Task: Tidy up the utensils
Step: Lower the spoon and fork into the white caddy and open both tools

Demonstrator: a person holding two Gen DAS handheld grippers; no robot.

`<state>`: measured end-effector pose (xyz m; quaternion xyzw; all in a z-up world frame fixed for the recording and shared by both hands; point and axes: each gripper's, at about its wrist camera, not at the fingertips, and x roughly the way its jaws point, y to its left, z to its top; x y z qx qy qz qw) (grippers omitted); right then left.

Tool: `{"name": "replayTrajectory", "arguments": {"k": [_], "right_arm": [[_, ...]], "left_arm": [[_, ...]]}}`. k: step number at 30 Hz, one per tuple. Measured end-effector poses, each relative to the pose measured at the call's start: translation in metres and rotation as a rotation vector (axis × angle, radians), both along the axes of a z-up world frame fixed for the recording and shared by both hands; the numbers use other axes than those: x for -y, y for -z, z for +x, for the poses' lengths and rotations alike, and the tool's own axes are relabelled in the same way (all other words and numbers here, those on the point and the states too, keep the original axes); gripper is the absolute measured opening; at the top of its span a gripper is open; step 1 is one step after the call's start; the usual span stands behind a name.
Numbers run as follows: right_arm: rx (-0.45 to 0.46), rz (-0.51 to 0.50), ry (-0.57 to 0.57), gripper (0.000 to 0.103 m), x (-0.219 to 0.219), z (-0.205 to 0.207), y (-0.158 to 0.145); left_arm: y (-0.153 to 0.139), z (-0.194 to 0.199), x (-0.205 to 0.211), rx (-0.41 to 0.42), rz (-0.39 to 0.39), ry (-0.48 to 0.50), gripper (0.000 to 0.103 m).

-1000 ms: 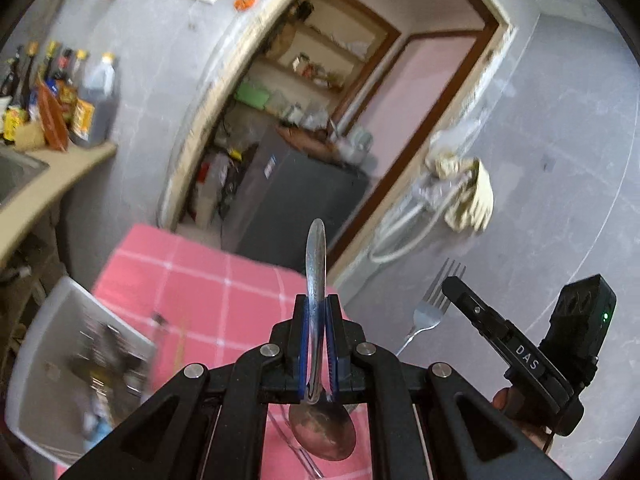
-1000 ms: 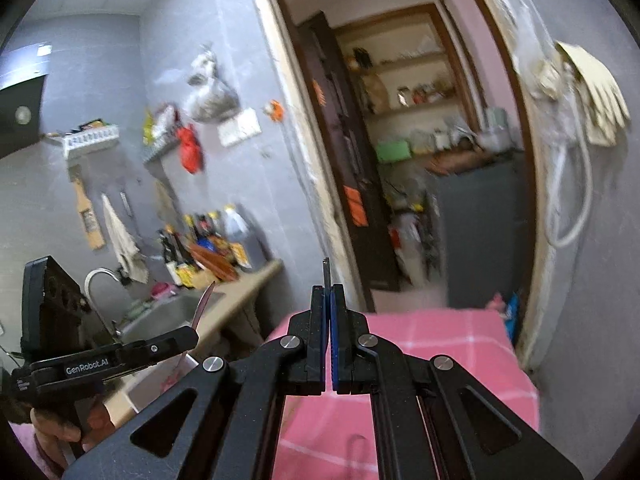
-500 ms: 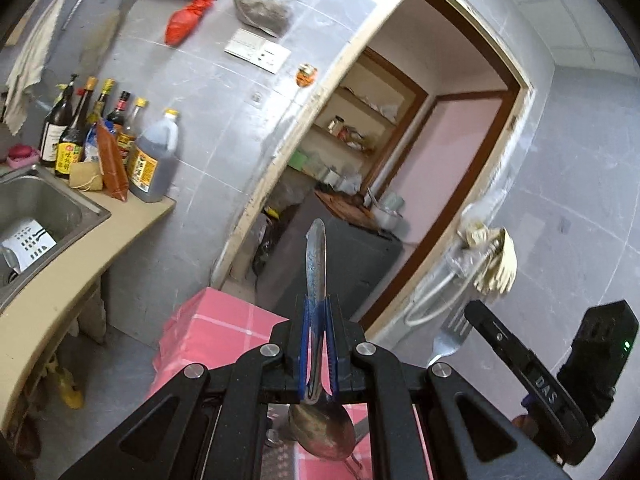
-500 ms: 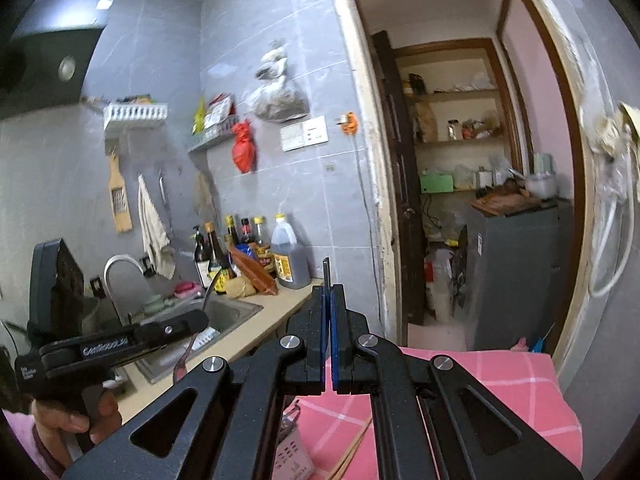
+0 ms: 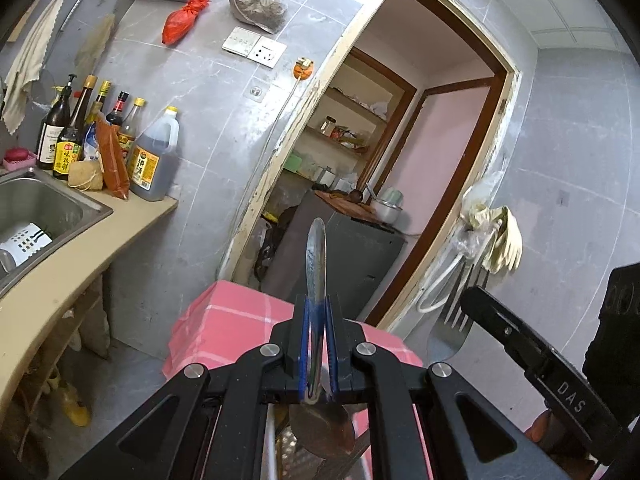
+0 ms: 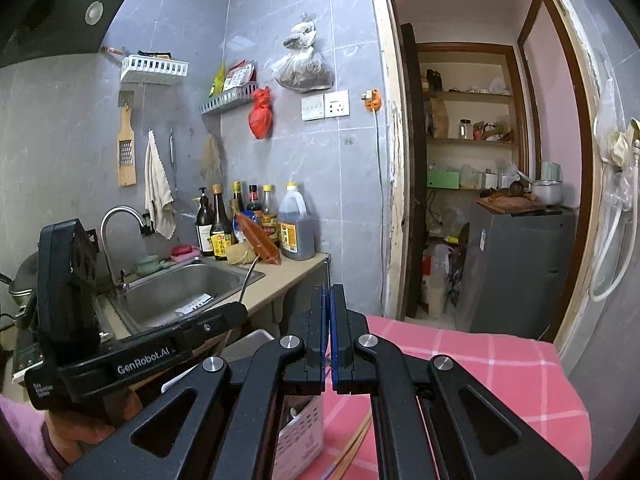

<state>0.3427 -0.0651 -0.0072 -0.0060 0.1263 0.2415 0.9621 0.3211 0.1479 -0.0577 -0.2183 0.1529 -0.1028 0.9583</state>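
Both utensils were mid-carry above the pink desk (image 5: 224, 320): left hand-held gripper (image 5: 316, 344) clamped a spoon (image 5: 316, 264), right hand-held gripper (image 6: 329, 336) a fork (image 5: 450, 332) (barely visible); next, lower them into the organizer box (image 6: 300, 436), near left.

Grey tiled walls (image 6: 304, 184), steel sink (image 6: 180, 288), pantry doorway (image 6: 480, 160), pink checked tablecloth (image 6: 480, 356)

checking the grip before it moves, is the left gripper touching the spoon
Touching. In the left wrist view the left gripper has its blue-padded fingers pressed against both sides of the spoon, no gap showing.
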Motion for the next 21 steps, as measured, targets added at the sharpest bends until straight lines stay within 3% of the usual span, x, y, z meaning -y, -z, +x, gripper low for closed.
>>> {"name": "replayTrajectory", "arguments": {"k": [10, 21], "right_arm": [[-0.004, -0.049, 0.003, 0.003, -0.015, -0.009, 0.018], [-0.063, -0.027, -0.031, 0.006, -0.015, -0.013, 0.025]], "left_arm": [[0.019, -0.013, -0.001, 0.005, 0.038, 0.005, 0.008], [0.013, -0.024, -0.008, -0.022, 0.053, 0.054, 0.012]]}}
